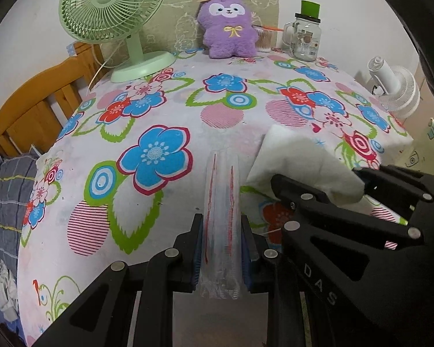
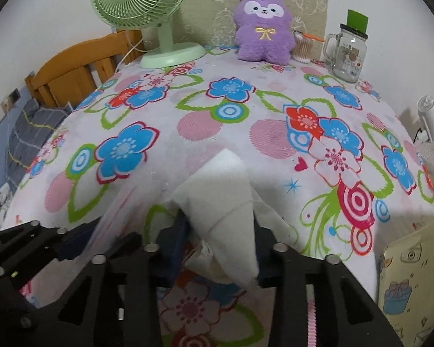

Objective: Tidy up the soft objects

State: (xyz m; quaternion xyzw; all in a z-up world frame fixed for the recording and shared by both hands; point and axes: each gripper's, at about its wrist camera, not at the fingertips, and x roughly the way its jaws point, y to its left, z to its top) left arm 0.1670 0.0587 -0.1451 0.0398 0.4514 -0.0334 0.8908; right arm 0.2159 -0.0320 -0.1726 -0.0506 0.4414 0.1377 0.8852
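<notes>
My left gripper (image 1: 221,225) is shut on a clear plastic zip bag (image 1: 221,202) with red seal lines, held edge-on above the floral tablecloth (image 1: 159,107). My right gripper (image 2: 221,225) is shut on a white foam pad (image 2: 225,190), folded into a wedge. The pad also shows in the left wrist view (image 1: 298,159), just right of the bag, with the right gripper (image 1: 341,190) around it. The bag appears in the right wrist view (image 2: 115,217) at lower left, next to the left gripper's fingers (image 2: 43,243).
A purple plush toy (image 1: 228,26) leans on the back wall. A green fan (image 1: 112,14) stands back left, a glass jar mug (image 1: 305,36) and a cotton swab cup (image 1: 264,39) back right. A white fan (image 1: 396,86) is off the right edge, a wooden bed frame (image 1: 37,107) left.
</notes>
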